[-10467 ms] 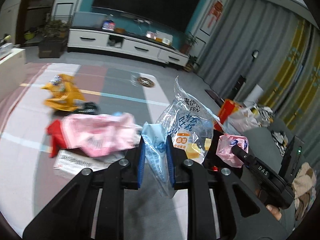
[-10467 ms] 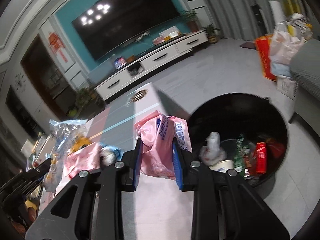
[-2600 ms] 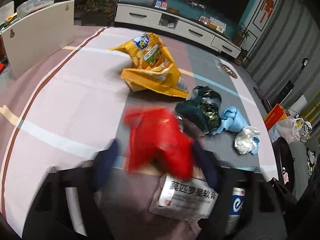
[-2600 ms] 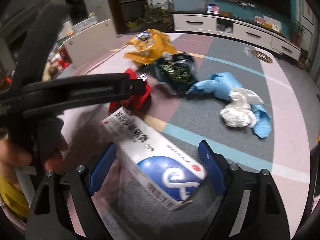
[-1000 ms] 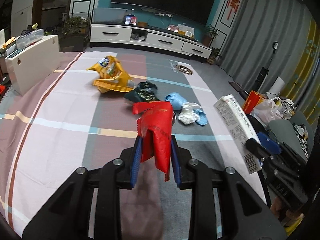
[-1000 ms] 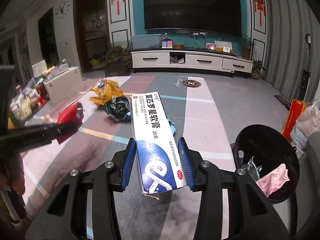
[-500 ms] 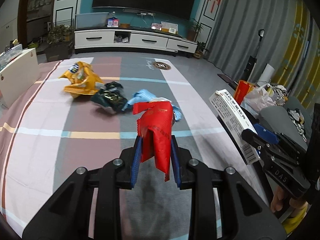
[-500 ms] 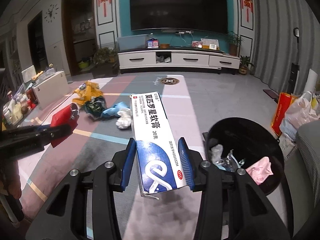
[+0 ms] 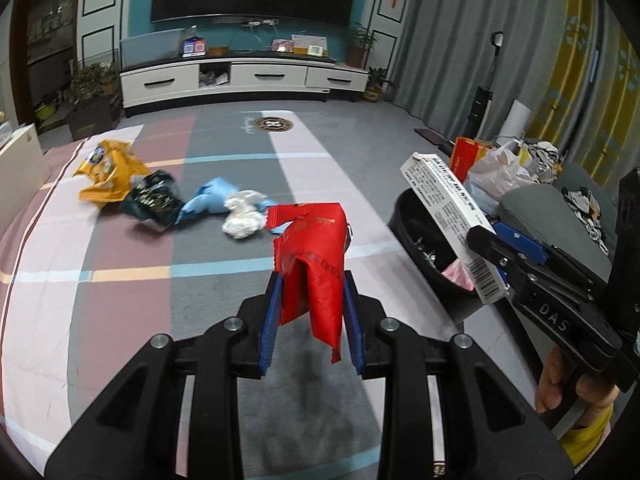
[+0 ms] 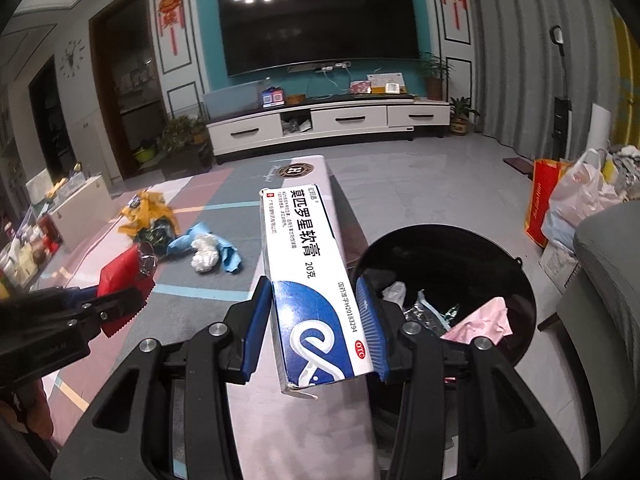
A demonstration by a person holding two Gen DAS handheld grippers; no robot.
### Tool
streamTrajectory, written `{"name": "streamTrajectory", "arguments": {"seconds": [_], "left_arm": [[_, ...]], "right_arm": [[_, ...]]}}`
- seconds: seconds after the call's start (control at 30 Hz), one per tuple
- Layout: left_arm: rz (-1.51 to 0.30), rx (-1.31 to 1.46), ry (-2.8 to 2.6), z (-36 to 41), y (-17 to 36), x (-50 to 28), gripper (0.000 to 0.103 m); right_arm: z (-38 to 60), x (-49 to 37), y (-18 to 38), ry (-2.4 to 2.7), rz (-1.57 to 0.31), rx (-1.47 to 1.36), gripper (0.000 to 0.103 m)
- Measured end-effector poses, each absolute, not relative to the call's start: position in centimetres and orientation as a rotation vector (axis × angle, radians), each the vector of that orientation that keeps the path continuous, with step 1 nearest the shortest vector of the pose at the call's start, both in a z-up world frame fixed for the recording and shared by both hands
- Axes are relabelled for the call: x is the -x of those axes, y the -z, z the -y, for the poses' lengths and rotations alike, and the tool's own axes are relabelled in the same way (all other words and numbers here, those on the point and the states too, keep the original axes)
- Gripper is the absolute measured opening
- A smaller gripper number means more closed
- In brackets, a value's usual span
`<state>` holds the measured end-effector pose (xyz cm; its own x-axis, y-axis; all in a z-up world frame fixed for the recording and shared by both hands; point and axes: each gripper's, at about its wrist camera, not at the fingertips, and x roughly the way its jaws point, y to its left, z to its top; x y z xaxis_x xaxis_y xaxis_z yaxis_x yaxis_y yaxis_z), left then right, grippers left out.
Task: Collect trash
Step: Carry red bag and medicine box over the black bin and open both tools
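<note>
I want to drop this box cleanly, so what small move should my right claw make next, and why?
Probably ease the right claw a little further right until the ointment box hangs over the black bin. The box is clamped between its pads beside the bin's left rim, not yet above the opening, so releasing now could miss.

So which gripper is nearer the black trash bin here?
Right. The right gripper, holding the white box, is beside the bin's rim; the left gripper, gripping the red wrapper, sits farther left over the rug.
</note>
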<state>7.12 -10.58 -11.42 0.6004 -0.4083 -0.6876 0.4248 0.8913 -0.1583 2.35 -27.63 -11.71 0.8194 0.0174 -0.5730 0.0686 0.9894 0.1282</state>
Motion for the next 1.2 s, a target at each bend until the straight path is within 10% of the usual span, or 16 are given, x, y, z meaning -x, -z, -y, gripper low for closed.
{"name": "streamTrajectory", "arguments": {"seconds": [0.9, 1.2], "left_arm": [[-0.893, -0.014, 0.712, 25.7, 13.2, -11.4, 0.031], [-0.931, -0.060, 0.712, 29.0, 15.6, -12.3, 0.046]], "right_arm": [[40.0, -1.4, 14.4, 0.248, -0.655, -0.470, 0.044], [41.6, -3.0, 16.2, 0.287, -0.719, -0.578, 0.045]]}}
